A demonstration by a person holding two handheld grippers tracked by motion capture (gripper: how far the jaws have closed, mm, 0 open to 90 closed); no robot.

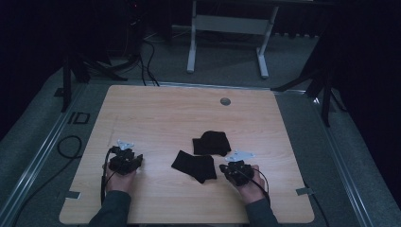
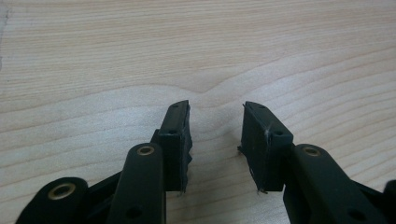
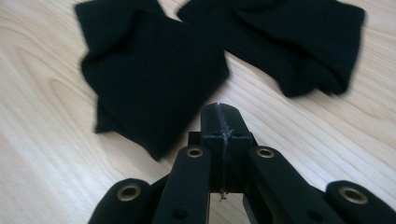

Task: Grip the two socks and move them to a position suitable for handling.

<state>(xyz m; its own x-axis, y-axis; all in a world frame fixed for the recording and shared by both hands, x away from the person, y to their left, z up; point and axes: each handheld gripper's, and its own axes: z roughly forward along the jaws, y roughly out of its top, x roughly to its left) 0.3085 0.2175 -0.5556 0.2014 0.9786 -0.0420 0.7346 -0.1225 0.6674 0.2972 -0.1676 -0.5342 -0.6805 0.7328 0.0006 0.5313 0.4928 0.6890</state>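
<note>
Right gripper view has my right jaws (image 3: pixel 221 122) pressed flat together with nothing between them, pointing at two black knitted fabric pieces that look like socks, lying flat on the pale wood-grain tabletop (image 3: pixel 42 154). The nearer black sock (image 3: pixel 149 77) lies just ahead and left of the tips, a soft, folded, roughly square patch with one corner reaching toward me. The farther black sock (image 3: pixel 299 44) sits up and to the right, ribbed, its long axis running across the picture; its edges are blurred. The two almost meet at the top.

From the high view, my right jaws (image 1: pixel 226 166) sit just beside the nearer sock (image 1: pixel 194 165), whose long axis runs left to right across the tabletop (image 1: pixel 156 113); the second sock (image 1: pixel 211 143) lies just behind it, touching or nearly so.

My left jaws (image 2: pixel 215 122) stand partly open over bare wood, holding nothing, well apart from both socks at the tabletop's left front (image 1: pixel 137 161).
</note>
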